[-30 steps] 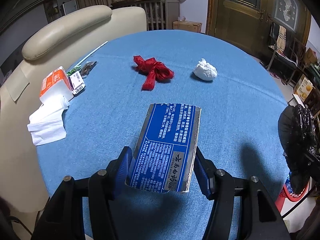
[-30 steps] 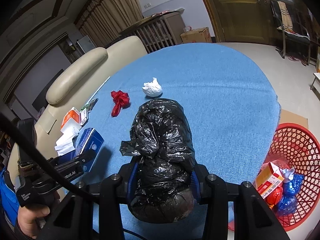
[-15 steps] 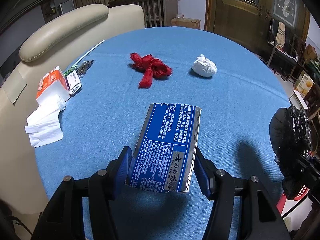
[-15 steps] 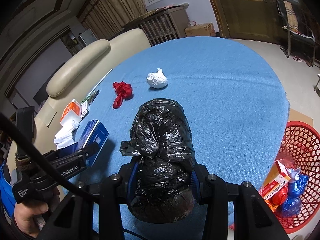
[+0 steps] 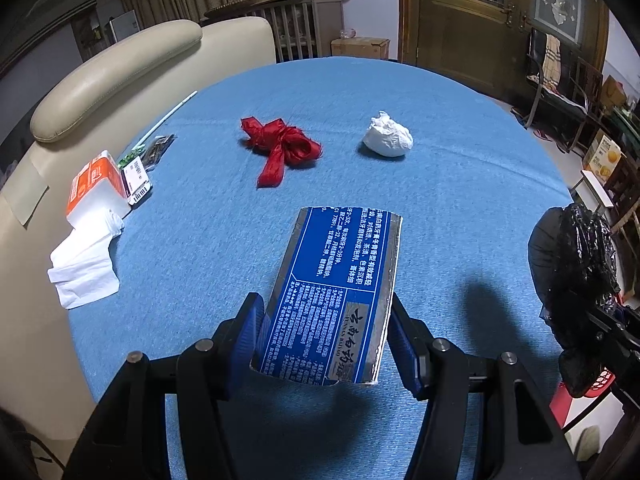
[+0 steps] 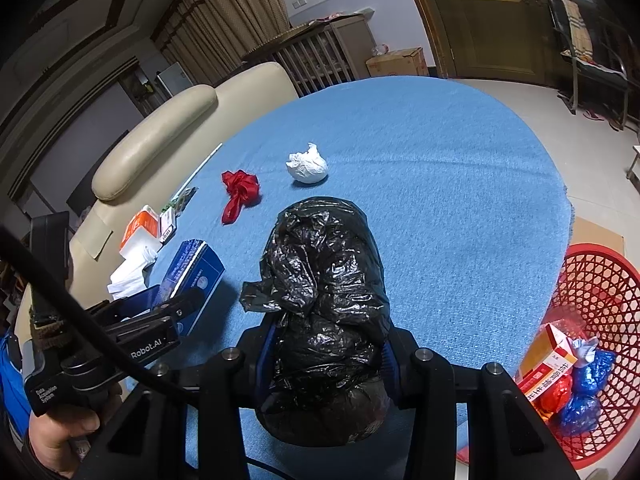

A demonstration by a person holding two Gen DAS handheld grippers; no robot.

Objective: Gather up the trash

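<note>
My left gripper (image 5: 324,340) is shut on a blue and silver box (image 5: 336,292) held above the blue table (image 5: 460,200); the box also shows in the right wrist view (image 6: 192,276). My right gripper (image 6: 326,354) is shut on a crumpled black plastic bag (image 6: 324,304), which shows at the right edge of the left wrist view (image 5: 572,276). A red ribbon (image 5: 280,148) and a white crumpled paper ball (image 5: 388,138) lie on the table beyond both grippers. A red trash basket (image 6: 596,320) stands on the floor at the right, holding several pieces of trash.
At the table's left edge lie an orange tissue pack (image 5: 96,184) with white tissues (image 5: 84,264), a small labelled card (image 5: 136,182), a dark wrapper (image 5: 158,150) and a thin white stick (image 5: 168,118). A cream sofa (image 5: 108,76) backs the table's left side.
Both grippers have shifted slightly over the table while keeping their loads. The black bag shows further into the left wrist view. Nothing was taken up or let go.
</note>
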